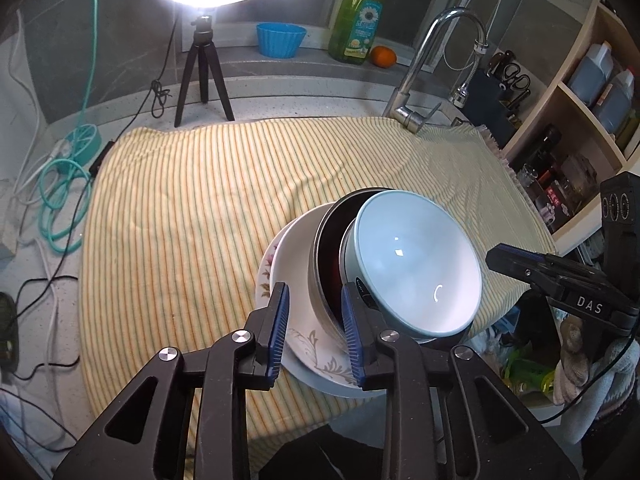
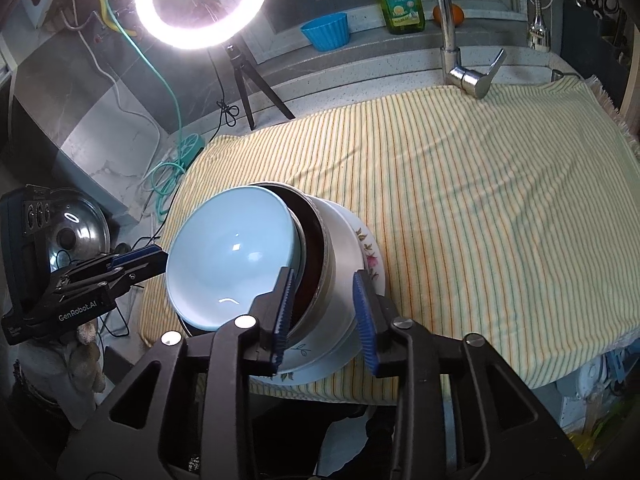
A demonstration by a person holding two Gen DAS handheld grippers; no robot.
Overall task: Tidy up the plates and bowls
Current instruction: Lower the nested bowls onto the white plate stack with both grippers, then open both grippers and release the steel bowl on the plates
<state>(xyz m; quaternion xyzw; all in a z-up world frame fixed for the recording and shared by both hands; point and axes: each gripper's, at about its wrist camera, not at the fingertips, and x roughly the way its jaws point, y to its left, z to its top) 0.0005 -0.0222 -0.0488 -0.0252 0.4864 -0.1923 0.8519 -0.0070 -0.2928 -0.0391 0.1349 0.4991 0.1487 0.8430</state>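
Note:
A stack of dishes sits at the near edge of a yellow striped towel [image 1: 192, 208]. A floral plate [image 1: 266, 276] lies at the bottom, with a white bowl [image 1: 296, 256] on it. In that rests a steel-rimmed bowl with a dark inside [image 1: 322, 240], and a tilted light blue bowl [image 1: 416, 264] sits on top. My left gripper [image 1: 316, 320] is open, its jaws straddling the rims of the white and steel bowls without pressing. My right gripper [image 2: 324, 312] is open astride the same rims from the other side, beside the light blue bowl [image 2: 232, 256] and above the floral plate [image 2: 372, 260]. Each gripper shows at the edge of the other's view.
A ring light on a tripod [image 1: 204, 76], a blue cup [image 1: 280, 40], a green soap bottle [image 1: 358, 20] and an orange [image 1: 383, 57] stand at the back. The faucet [image 1: 424, 64] rises behind the towel. Cables [image 1: 64, 184] lie left; a shelf of bottles [image 1: 592, 92] is right. A pot lid [image 2: 76, 236] lies beyond the towel's edge.

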